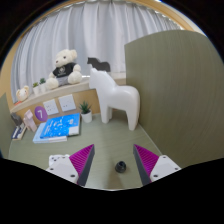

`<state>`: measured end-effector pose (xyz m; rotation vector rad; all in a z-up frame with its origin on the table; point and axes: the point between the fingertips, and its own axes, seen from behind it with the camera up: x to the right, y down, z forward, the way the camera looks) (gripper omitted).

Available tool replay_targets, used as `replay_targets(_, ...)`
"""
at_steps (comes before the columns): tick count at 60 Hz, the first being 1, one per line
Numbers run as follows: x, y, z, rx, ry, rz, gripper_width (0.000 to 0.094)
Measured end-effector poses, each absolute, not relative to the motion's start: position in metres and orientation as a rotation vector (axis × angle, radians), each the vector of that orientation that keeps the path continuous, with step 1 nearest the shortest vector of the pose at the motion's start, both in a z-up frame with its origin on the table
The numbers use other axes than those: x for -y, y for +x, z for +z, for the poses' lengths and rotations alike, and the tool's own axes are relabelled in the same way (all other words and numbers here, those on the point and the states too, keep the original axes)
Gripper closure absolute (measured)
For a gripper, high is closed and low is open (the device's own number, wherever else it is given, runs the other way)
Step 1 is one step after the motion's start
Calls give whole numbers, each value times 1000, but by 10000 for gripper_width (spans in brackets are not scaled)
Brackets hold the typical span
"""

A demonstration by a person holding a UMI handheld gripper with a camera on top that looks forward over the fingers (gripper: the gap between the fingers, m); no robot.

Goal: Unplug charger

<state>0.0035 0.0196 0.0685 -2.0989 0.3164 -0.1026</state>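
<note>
My gripper [113,160] is open, its two magenta pads [82,157] spread wide over a beige table [120,140]. A small dark round thing [120,167] lies on the table between the fingers, near their base, with a gap at each side. I cannot tell whether it is the charger. No cable or socket shows.
A white toy horse [117,100] stands beyond the fingers in front of a green-grey panel [175,85]. A blue book [57,127] lies beyond the left finger. A shelf [50,95] with a teddy bear [64,66], cards and a small plant [85,110] lines the curtain.
</note>
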Motion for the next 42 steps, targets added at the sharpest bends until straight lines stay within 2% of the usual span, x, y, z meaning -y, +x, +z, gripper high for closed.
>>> replay_targets(4, -12, -13, 126, -322, -2011, -113, 108)
replay_targets(10, 8, -55, 201, -279, -1913, -98, 91)
replay_targets(16, 45, -110, 236, -234, -1874, -73, 90)
replay_targets(24, 99, -181, 229, -192, -1897, -63, 94)
replay_targets(34, 167, -272, 183, -114, -1986, 7, 82)
replay_targets(42, 209, -321, 167, -37, -2025, 42, 81)
